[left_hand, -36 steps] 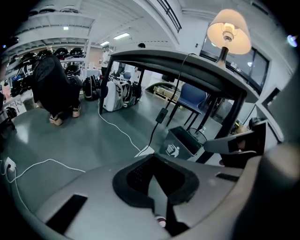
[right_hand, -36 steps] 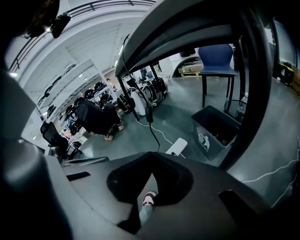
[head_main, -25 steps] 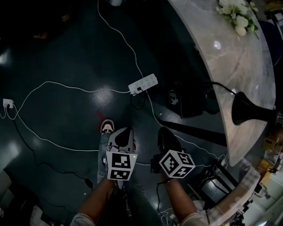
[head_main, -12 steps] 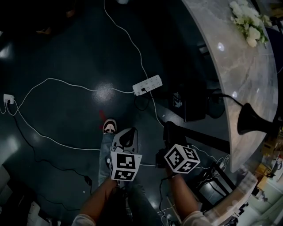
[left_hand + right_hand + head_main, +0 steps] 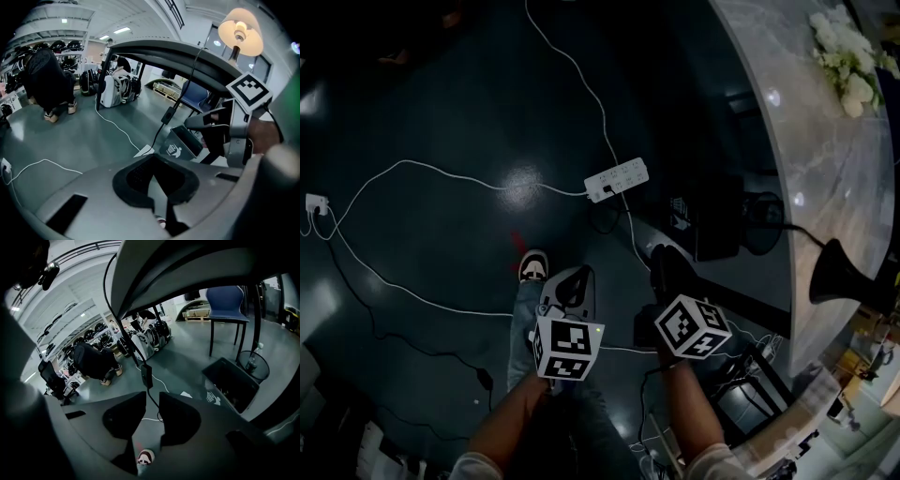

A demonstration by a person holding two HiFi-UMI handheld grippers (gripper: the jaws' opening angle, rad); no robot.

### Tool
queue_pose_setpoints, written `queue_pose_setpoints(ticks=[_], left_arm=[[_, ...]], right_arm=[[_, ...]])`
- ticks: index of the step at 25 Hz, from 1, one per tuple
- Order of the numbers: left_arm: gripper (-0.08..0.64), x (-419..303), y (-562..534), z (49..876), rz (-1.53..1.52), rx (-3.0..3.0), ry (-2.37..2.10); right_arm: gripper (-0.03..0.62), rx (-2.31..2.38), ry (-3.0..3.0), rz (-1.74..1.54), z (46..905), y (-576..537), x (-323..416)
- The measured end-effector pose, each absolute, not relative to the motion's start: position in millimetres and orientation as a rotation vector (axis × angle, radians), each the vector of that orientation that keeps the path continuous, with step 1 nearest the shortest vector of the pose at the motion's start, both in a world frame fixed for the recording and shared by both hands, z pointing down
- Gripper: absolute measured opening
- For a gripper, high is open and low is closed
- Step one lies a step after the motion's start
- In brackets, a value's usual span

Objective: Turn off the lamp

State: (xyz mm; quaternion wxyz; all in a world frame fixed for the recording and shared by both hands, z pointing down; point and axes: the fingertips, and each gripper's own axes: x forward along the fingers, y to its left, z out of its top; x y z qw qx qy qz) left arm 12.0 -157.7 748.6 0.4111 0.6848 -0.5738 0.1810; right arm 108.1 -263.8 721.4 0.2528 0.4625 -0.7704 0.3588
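Below the counter (image 5: 154,47) edge, lamp (image 5: 241,30) lit on top: on my right gripper (image 5: 152,397) the jaws have just been opening, empty, aimed at the cord's hanging switch (image 5: 146,376), probably to press it; left gripper (image 5: 156,164) idles, jaws together.

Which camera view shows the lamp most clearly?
The left gripper view: the lamp glows, clearly seen from below. The head view shows it only as a dark cone from above; the right gripper view misses it.

Cream-glowing lamp shade (image 5: 240,30); white power strip (image 5: 617,178); grey marbled tabletop (image 5: 825,159).
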Motion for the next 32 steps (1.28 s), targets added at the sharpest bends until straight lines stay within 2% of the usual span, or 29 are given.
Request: queue_pose_setpoints(ticks=[32], left_arm=[[0.006, -11, -186, 774, 0.499, 1.718, -1.399]], right_arm=[[0.133, 1.135, -2.158, 0.896, 741, -313, 69]])
